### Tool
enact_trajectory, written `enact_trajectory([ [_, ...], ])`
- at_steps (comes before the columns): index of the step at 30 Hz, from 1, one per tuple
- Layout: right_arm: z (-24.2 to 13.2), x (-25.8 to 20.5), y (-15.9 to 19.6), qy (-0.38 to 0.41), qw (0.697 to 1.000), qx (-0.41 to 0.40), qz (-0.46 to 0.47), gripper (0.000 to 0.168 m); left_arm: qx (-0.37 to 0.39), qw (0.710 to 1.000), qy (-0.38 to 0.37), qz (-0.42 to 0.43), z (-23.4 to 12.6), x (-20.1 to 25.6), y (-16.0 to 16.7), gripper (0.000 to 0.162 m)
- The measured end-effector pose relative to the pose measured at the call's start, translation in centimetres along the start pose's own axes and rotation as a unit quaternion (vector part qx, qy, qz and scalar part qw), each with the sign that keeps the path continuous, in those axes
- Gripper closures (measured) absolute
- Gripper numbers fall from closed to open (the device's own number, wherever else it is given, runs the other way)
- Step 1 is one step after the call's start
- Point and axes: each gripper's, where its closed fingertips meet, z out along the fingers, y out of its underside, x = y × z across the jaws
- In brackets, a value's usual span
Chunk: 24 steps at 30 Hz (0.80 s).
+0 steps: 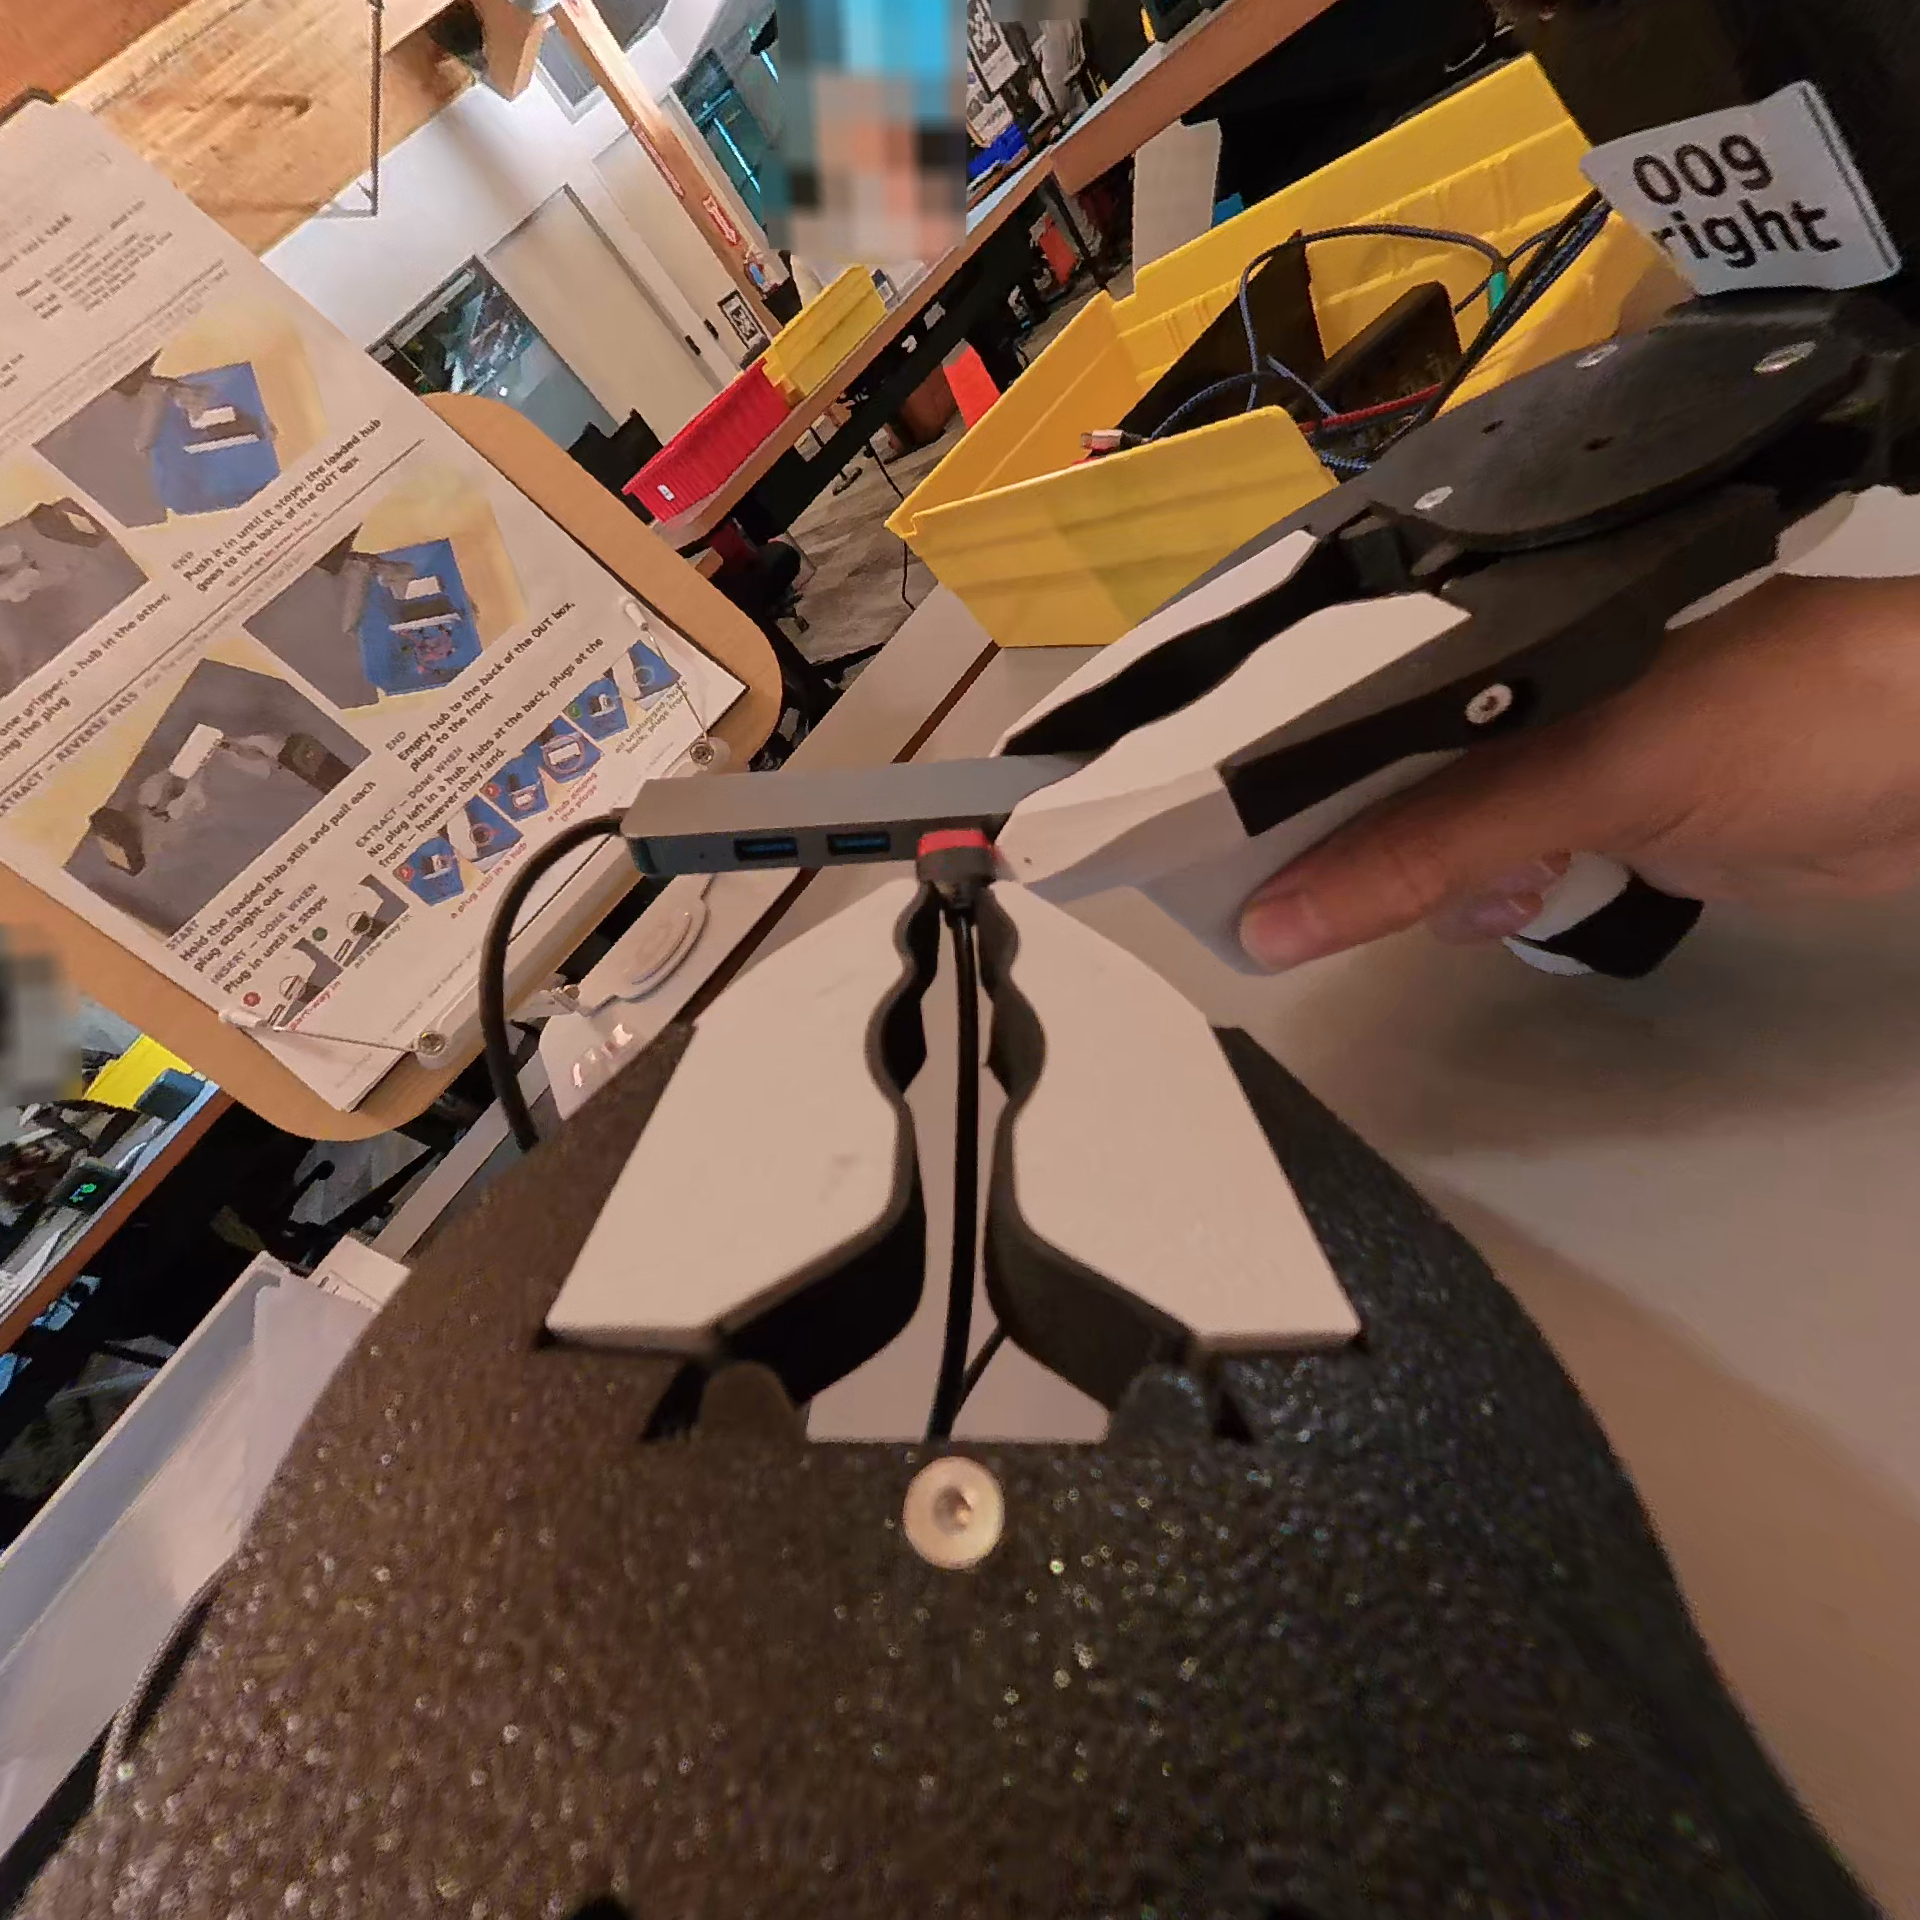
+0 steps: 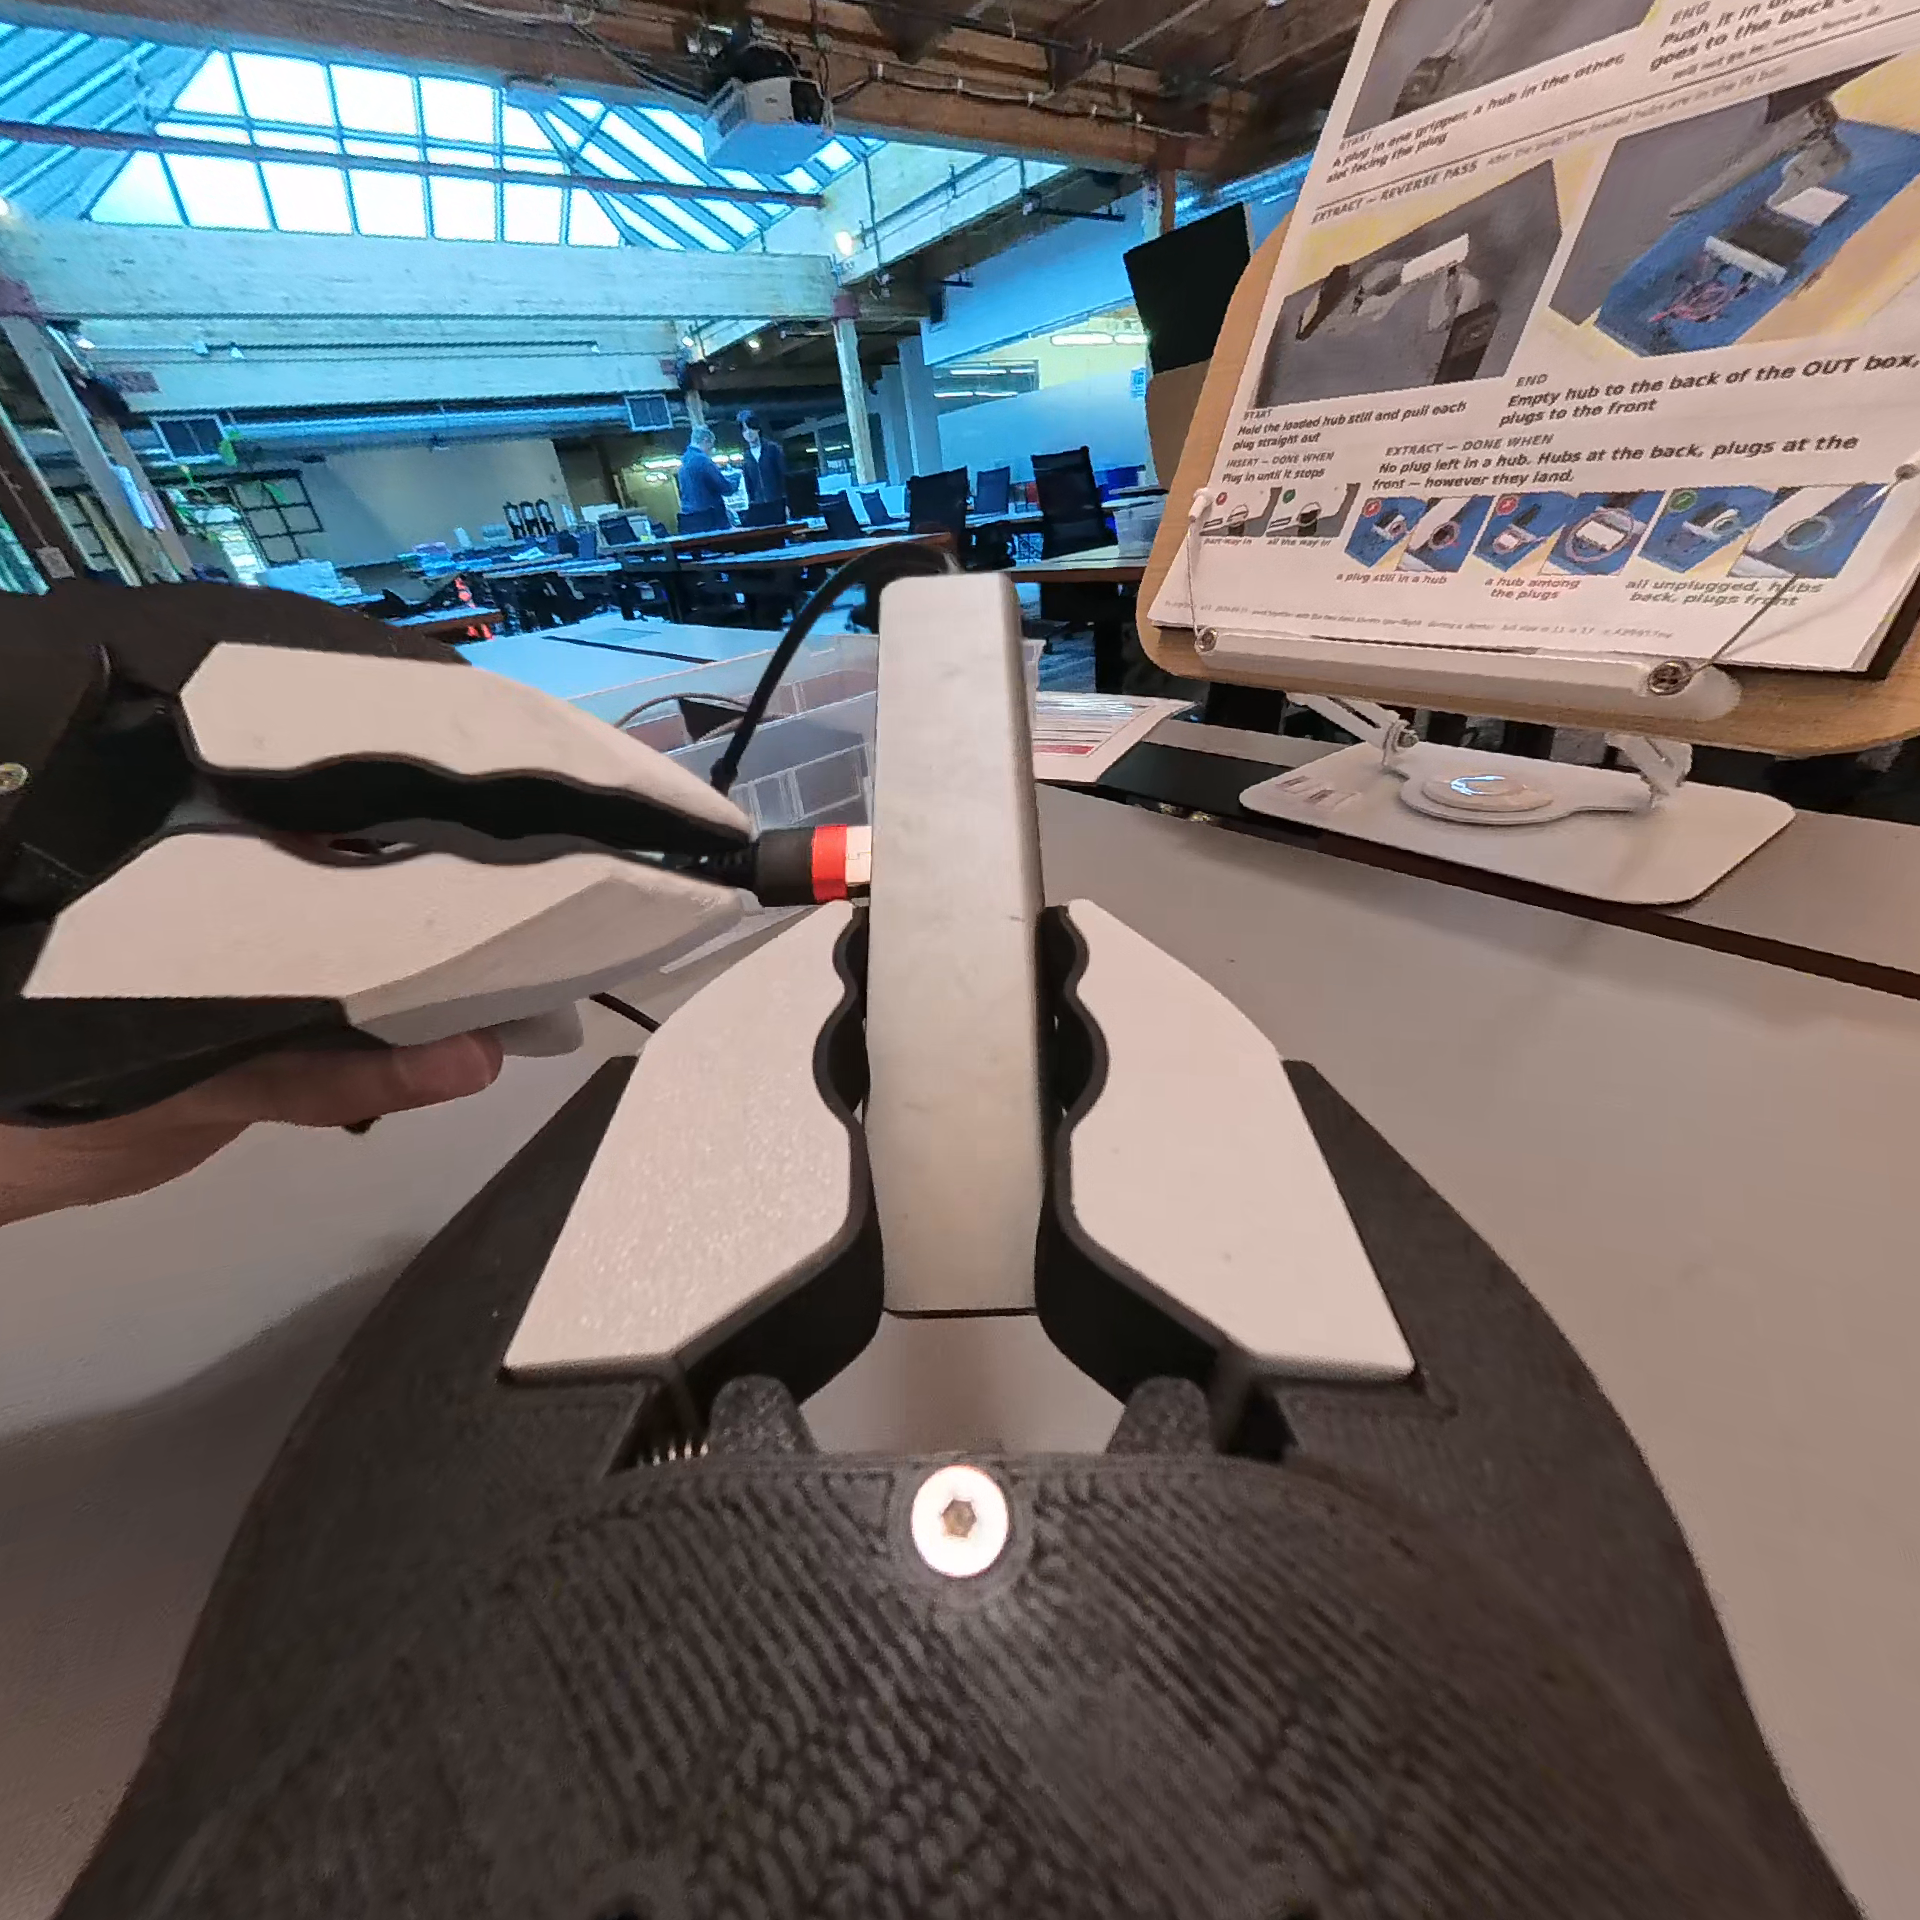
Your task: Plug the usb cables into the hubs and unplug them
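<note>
Left wrist view showed the left hand-held gripper (image 1: 954, 914) closed down on the black cable just behind a red-collared plug (image 1: 952, 854), its fingers (image 1: 831, 1060) nearly meeting around the thin cord, the plug seated at the port on the grey hub (image 1: 821, 805) nearest the other tool. The right hand-held gripper (image 2: 954, 1049) was clamped on the hub's body from both flat sides, holding it clear above the pale surface (image 2: 1507, 1091). The likely trouble lay in that grip on cable rather than plug shell — a pull from there would strain the cord at its boot, and any sideways drift could lever the connector in its port or twist the hub between the right tool's pads. In the right wrist view a sliver of bright metal showed between the red collar and the hub, so whether the plug was fully home could not be told. The left tool came at the hub's port edge square on; the right tool lay along the hub's length, a person's hand (image 1: 1558, 821) wrapped under its handle. Beyond stood the hub's own black lead (image 1: 509, 997), a yellow bin (image 1: 1143, 520) of cables, and an instruction sheet (image 1: 312, 644) on a stand.
</note>
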Motion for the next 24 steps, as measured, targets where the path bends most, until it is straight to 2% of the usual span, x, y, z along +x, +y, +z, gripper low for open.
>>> enact_trajectory([
  [17,-0.4,0.1,0.4,0.017,0.998,-0.022,-0.051,0.136,-0.026,1.000,0.005,0.014,0.2,0.2,0.6,0.157],
  [24,-0.7,0.8,0.7,0.027,0.998,-0.032,-0.036,0.136,-0.028,0.999,0.021,0.023,0.9,0.3,0.4,0.157],
])
